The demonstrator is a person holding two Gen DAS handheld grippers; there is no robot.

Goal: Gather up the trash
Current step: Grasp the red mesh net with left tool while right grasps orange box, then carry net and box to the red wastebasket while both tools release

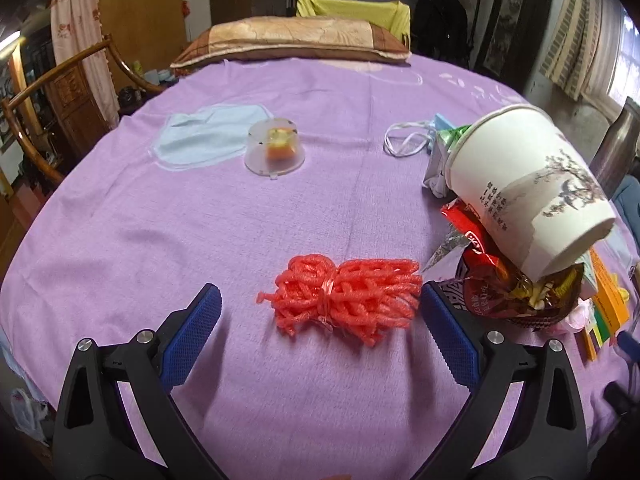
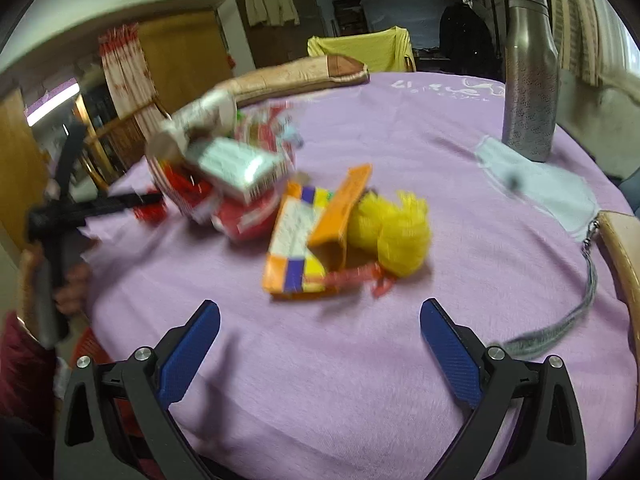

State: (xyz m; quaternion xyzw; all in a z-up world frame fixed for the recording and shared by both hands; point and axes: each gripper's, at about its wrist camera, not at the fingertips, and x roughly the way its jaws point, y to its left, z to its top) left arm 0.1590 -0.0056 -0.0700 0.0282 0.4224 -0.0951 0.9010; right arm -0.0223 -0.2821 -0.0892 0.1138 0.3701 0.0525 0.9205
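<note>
- our left tongs stand wide open over the purple tablecloth, gripping nothing.
- a red foam net, bunched and tied at its middle, lies on the cloth between the two blue pads, nearer the right-hand one and close to its tip; we cannot tell whether it touches.
- just right of the net sits a heap of trash: a white paper cup tipped on its side, mouth toward the far left, resting on a red snack bag.
- behind the cup's mouth a green-and-silver wrapper pokes out, and a white cord loops on the cloth beside it.
- further off, a clear plastic tub stands upside down over something orange and yellow, on a pale blue patch of the cloth.
- a brown pillow lies along the far edge.
- our right tongs are also wide open and empty; this view is blurred.
- ahead of them lie an orange and yellow box and a yellow foam net, touching each other, with a small red scrap in front.
- the heap with the cup shows at the left, too smeared to sort out.
- a steel bottle stands upright at the far right.
- at the left edge a hand holds the other tool's handle.
</note>
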